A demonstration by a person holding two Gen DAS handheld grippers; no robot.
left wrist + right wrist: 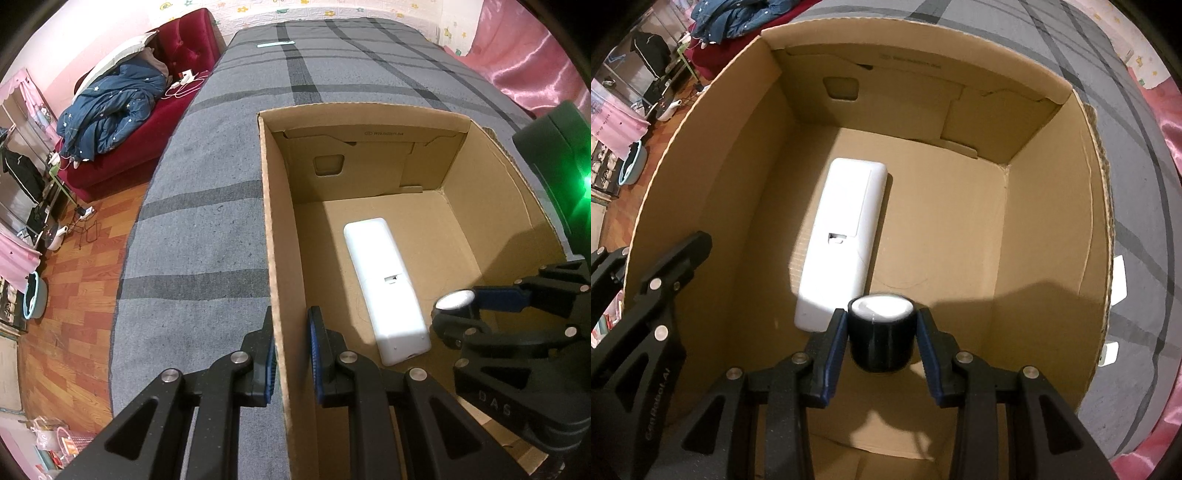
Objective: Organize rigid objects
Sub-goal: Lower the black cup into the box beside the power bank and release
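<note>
An open cardboard box [273, 236] [1052, 229] stands on a grey checked bed. A long white remote control [384, 291] [846, 229] lies face down on the box floor. My left gripper [291, 354] straddles the box's left wall, one finger outside and one inside, and pinches it. My right gripper [882, 343] is shut on a small black cylinder with a white top [881, 332] and holds it inside the box, just above the near end of the remote. That cylinder and the right gripper also show in the left wrist view [454, 301].
Two small white objects [1117, 277] lie on the bed right of the box. A light strip [275, 44] lies at the bed's far end. A red sofa [166, 96] with a blue quilt stands left, over wood flooring. Pink curtain at right.
</note>
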